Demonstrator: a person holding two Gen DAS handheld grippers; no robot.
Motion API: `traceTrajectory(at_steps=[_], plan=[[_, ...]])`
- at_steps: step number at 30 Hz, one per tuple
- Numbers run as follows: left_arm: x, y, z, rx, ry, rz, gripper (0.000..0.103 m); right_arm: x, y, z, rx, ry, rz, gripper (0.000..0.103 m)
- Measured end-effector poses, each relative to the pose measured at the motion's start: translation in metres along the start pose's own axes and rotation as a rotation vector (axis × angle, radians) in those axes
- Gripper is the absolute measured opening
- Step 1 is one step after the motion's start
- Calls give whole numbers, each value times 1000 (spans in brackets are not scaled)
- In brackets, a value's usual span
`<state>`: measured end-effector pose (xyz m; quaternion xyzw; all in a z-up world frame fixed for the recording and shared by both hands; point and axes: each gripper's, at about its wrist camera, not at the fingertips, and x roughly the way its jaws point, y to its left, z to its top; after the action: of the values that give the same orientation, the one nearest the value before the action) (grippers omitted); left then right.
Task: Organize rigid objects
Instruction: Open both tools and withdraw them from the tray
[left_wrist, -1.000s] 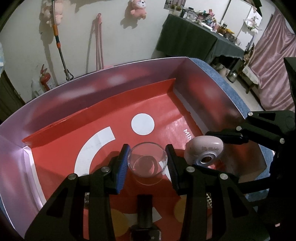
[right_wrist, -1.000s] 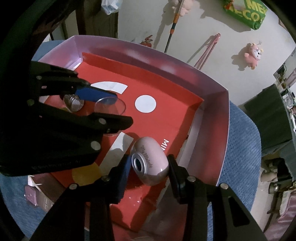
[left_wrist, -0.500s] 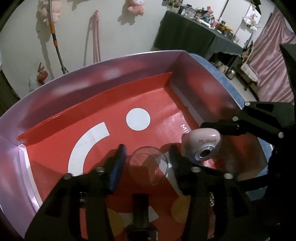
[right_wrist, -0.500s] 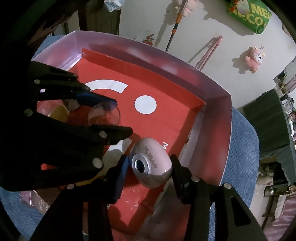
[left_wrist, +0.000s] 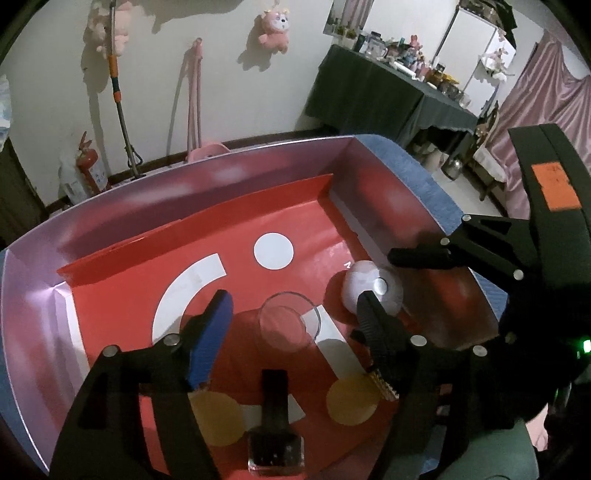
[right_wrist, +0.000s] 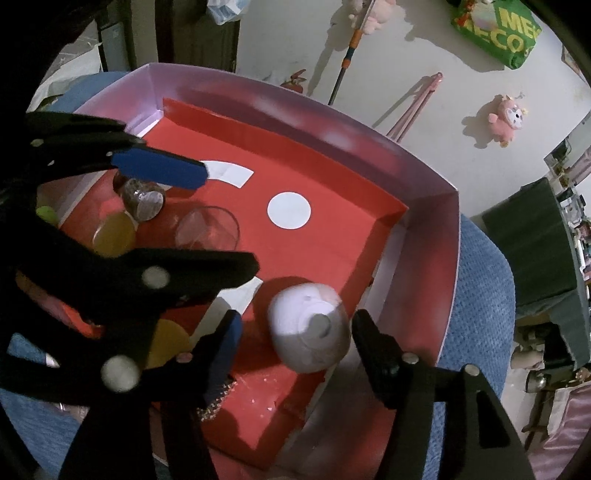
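A clear glass cup (left_wrist: 290, 326) stands on the red floor of a pink-walled box (left_wrist: 229, 177). My left gripper (left_wrist: 293, 325) is open, its fingers wide on either side of the cup and not touching it. A pale pink egg-shaped case (right_wrist: 308, 328) lies on the box floor near the right wall; it also shows in the left wrist view (left_wrist: 371, 290). My right gripper (right_wrist: 297, 345) is open around the case without gripping it. The cup shows in the right wrist view (right_wrist: 207, 229).
A dark nail polish bottle (left_wrist: 275, 439) lies in the box near its front edge. A small dark jar (right_wrist: 142, 195) lies by the left gripper's blue pad. The box sits on a blue cloth surface (right_wrist: 480, 295). A wall with hanging toys stands behind.
Both grippers have opened. The left let go of the glass cup and the right let go of the pink case; both objects now rest on the box floor.
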<state>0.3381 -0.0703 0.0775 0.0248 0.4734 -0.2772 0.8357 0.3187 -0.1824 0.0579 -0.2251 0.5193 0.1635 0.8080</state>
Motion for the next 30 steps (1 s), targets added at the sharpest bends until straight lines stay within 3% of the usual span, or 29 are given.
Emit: traceTrajectory(at_steps=[4, 7, 15, 26, 30], plan=[[-15, -4, -8, -13, -25, 8, 69, -8, -5, -1, 23, -16, -3, 69], [-33, -5, -16, -36, -65, 15, 77, -21, -7, -7, 45, -48, -5, 77], [-93, -11, -45, -83, -206, 79, 84, -75, -12, -29, 115, -189, -5, 96], [-169, -49, -99, -75, -398, 169, 94, -149, 12, -74, 200, -409, 12, 103], [-190, -58, -126, -96, -467, 212, 98, -167, 28, -96, 218, -473, -31, 103]])
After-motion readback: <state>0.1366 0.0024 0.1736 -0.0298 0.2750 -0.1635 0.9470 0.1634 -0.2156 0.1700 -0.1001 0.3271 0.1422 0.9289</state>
